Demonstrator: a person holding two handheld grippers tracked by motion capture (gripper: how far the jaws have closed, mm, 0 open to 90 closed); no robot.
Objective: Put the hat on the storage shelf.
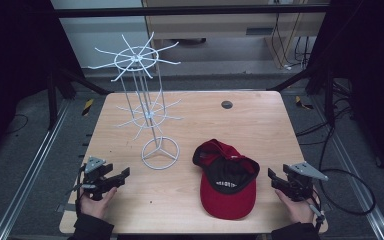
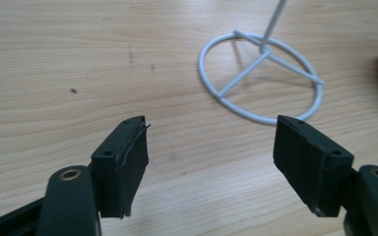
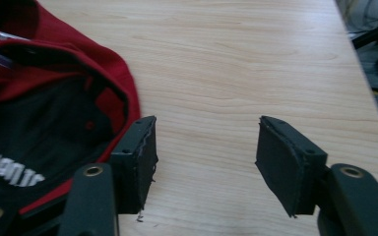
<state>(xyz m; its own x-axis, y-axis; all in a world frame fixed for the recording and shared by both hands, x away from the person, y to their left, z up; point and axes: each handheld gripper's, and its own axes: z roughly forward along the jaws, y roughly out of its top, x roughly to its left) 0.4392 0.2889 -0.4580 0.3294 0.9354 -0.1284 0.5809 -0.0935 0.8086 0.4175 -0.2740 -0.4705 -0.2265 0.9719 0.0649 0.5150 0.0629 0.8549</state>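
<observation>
Left gripper [image 1: 121, 176] low at the near-left corner of the tabletop [image 1: 260, 117], jaws spread wide, nothing between them. In the left gripper view [image 2: 211, 147] bare wood under the gap, the ring base of the white wire rack [image 2: 261, 78] just ahead and a little to the right. In the high view, wire rack [image 1: 159, 152] upright between that gripper and the cap, 2 tiers of bare hooks on a slim mast, ring base just beside the cap's back edge without clear contact.

Red cap [image 1: 227, 182] upside down on the near-middle of the tabletop, right of the rack, black lining and a white label facing up, brim toward the near edge, so long axis running roughly from far to near. Well apart from the left gripper, with the rack's base partly in the way.

Right gripper [image 1: 272, 178] near the right edge, jaws also wide and empty, pointing inward at the cap's right flank. In the right gripper view [image 3: 204, 157] the cap [image 3: 54, 98] lying left of the gap, its red rim just beside the left jaw, contact impossible to judge.

Probably the right gripper for the pickup: nearer, needing a short sideways reach to straddle the rim, then a carry leftward to a hook.
</observation>
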